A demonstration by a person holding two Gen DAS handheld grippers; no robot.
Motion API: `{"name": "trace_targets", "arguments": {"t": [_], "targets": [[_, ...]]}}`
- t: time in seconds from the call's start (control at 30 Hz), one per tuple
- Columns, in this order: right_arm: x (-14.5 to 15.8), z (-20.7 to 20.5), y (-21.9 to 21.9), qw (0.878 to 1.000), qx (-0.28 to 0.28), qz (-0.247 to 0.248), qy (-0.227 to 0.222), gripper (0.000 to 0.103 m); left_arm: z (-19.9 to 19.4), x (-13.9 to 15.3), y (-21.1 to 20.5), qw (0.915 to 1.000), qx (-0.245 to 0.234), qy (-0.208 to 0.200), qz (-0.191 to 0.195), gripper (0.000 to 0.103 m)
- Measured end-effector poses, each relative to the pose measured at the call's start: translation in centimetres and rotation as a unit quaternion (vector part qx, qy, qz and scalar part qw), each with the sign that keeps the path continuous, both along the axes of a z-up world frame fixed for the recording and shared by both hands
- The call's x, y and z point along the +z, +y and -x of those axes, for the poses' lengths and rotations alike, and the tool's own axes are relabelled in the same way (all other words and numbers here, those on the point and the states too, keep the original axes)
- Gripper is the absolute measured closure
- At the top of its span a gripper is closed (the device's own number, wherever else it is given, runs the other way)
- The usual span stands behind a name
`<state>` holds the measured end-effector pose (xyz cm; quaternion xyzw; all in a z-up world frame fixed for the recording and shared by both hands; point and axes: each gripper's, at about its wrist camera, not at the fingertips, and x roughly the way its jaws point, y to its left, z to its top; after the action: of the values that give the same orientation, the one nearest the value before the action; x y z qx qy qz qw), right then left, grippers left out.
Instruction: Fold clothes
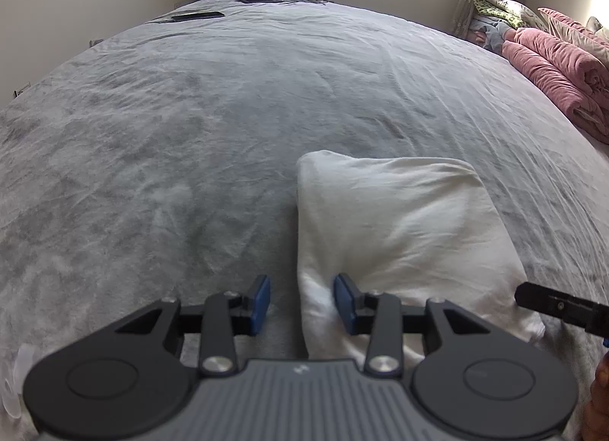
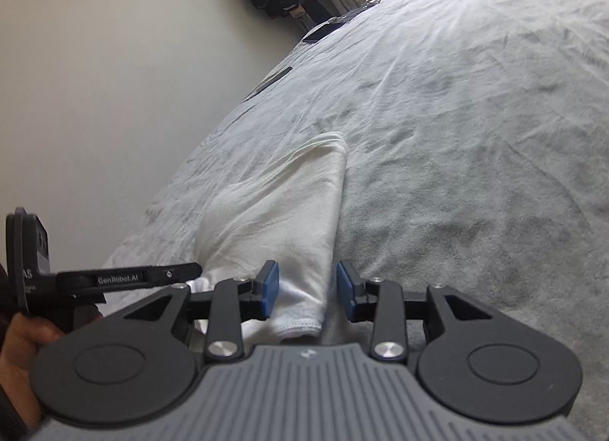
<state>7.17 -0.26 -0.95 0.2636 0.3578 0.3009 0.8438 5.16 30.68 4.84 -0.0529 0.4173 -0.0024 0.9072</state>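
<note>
A folded white garment (image 1: 403, 220) lies on the grey bedspread (image 1: 190, 117), close in front of me. In the left wrist view my left gripper (image 1: 302, 302) stands open astride the garment's left edge: the right pad rests against the cloth, and bare bedspread shows beside the left pad. My right gripper (image 2: 306, 288) is open too, straddling the right edge of the same garment (image 2: 274, 205), with grey cover showing by its right pad. One black finger (image 1: 555, 304) of the right gripper pokes in at the left wrist view's right edge.
Rolled pink quilts (image 1: 552, 72) and a heap of clothes (image 1: 495, 18) line the bed's right side under the window. Dark flat devices (image 1: 198, 16) lie at the far end. A wall (image 2: 114, 98) runs along the left side. A hand (image 2: 23, 338) holds the left gripper.
</note>
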Motion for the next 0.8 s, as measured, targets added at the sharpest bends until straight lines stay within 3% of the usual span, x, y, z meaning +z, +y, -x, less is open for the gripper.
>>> {"name": "trace_targets", "arguments": {"t": [0.17, 0.37, 0.43, 0.53, 0.8], "targets": [[-1.0, -2.8, -0.2, 0.997, 0.007, -0.069, 0.043, 0.065, 0.0, 0.0, 0.1, 1.0, 0.001, 0.001, 0.003, 0.063], [-1.3, -4.4, 0.7, 0.994, 0.016, -0.09, 0.06, 0.071, -0.2, -0.1, 0.2, 1.0, 0.003, 0.002, 0.008, 0.063], [-1.3, -4.4, 1.0, 0.995, 0.01, -0.084, 0.058, 0.082, -0.2, -0.1, 0.2, 0.9999, 0.005, 0.003, 0.011, 0.063], [-1.1, -4.0, 1.0, 0.996, 0.0, -0.074, 0.054, 0.09, -0.2, -0.1, 0.3, 0.9998, 0.005, 0.002, 0.017, 0.063], [0.8, -2.4, 1.4, 0.999, -0.02, -0.023, 0.012, 0.09, -0.2, -0.4, 2.5, 0.9928, 0.015, 0.002, 0.118, 0.06]]}}
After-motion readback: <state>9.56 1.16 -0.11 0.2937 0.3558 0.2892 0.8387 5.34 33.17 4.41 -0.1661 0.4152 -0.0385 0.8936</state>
